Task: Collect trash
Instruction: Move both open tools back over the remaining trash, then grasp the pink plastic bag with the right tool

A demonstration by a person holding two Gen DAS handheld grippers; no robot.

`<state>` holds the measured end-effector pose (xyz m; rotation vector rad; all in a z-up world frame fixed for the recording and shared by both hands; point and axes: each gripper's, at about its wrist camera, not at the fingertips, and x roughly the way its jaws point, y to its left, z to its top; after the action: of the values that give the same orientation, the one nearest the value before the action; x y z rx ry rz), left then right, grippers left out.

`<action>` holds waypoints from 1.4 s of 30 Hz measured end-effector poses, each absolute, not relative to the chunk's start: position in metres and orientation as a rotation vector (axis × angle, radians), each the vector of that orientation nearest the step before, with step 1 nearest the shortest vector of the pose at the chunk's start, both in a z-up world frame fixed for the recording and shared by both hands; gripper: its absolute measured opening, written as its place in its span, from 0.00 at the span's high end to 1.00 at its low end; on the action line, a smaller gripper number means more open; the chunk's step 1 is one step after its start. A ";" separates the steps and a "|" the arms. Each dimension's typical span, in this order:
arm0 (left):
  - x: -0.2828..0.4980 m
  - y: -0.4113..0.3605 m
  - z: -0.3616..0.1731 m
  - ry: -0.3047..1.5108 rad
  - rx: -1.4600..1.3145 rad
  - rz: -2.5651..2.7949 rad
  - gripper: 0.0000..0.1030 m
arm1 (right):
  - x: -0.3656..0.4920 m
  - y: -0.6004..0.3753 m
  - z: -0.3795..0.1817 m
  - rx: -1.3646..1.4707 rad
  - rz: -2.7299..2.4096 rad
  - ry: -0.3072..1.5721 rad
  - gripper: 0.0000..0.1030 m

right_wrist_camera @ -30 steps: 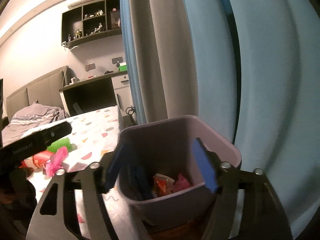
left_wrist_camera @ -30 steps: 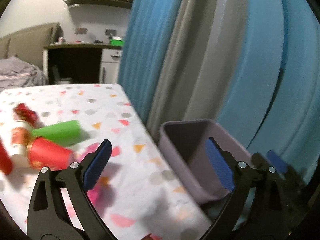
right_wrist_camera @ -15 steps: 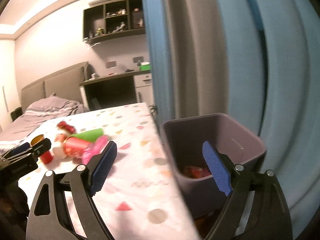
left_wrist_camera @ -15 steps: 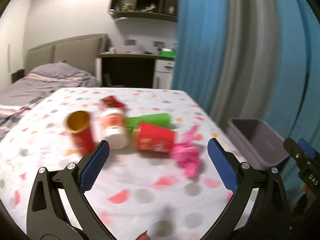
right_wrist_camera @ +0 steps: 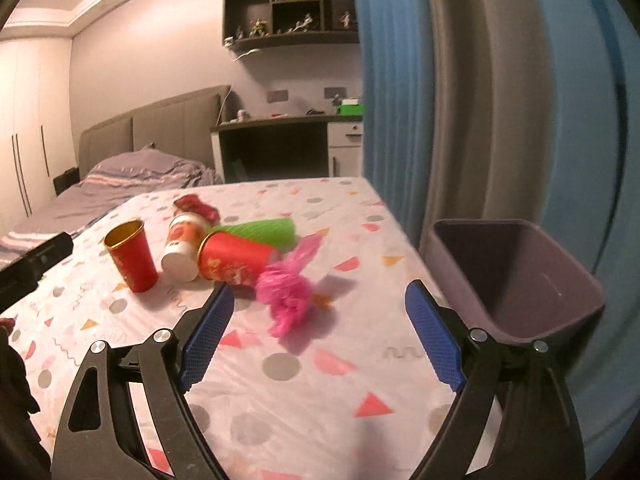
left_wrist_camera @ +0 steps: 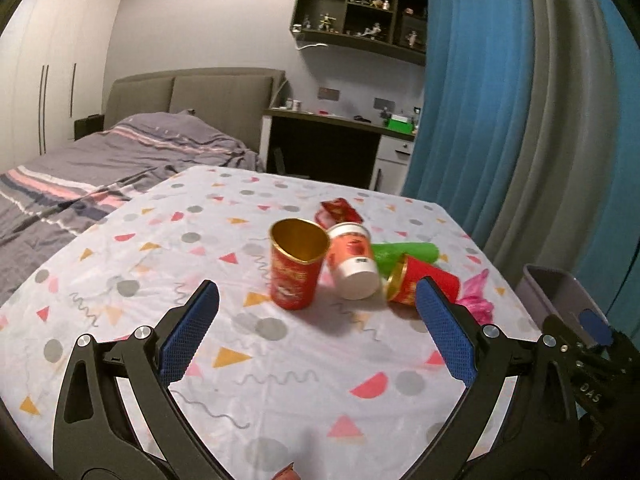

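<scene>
Trash lies in a cluster on the patterned tablecloth (left_wrist_camera: 280, 364): an upright red cup (left_wrist_camera: 296, 264) with a gold inside, a white and red cup (left_wrist_camera: 354, 260) on its side, a green cup (left_wrist_camera: 404, 254), a second red cup (left_wrist_camera: 420, 284) lying down, a crumpled pink bag (right_wrist_camera: 290, 290) and a red wrapper (left_wrist_camera: 338, 210). My left gripper (left_wrist_camera: 316, 336) is open and empty, short of the upright cup. My right gripper (right_wrist_camera: 316, 338) is open and empty, just short of the pink bag. The purple bin (right_wrist_camera: 516, 276) stands off the table's right edge.
Blue and grey curtains (right_wrist_camera: 460, 92) hang close behind the bin. A bed (left_wrist_camera: 92, 168) lies beyond the table's left side, with a desk (left_wrist_camera: 332, 152) and wall shelves behind. The table's right edge (right_wrist_camera: 408, 236) runs beside the bin.
Both views have swung left, from the bin and curtains to the trash on the table. The right gripper has left the bin's mouth and now faces the pink bag.
</scene>
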<state>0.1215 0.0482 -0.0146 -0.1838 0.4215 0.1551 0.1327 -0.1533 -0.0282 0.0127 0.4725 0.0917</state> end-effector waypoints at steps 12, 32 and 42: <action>0.133 0.073 -0.025 0.439 -0.202 0.182 0.06 | 0.186 -0.128 -0.049 -0.015 0.099 0.543 0.21; 0.169 0.079 -0.034 0.472 -0.159 0.150 0.06 | 0.245 -0.133 -0.081 0.052 0.130 0.781 0.63; 0.212 0.081 -0.048 0.570 -0.173 0.131 0.06 | 0.222 -0.146 -0.064 0.100 0.127 0.697 0.69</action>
<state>0.2123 0.0810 -0.0482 -0.1733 0.5697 0.1314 0.2215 -0.1457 -0.0642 0.0995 0.6966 0.1273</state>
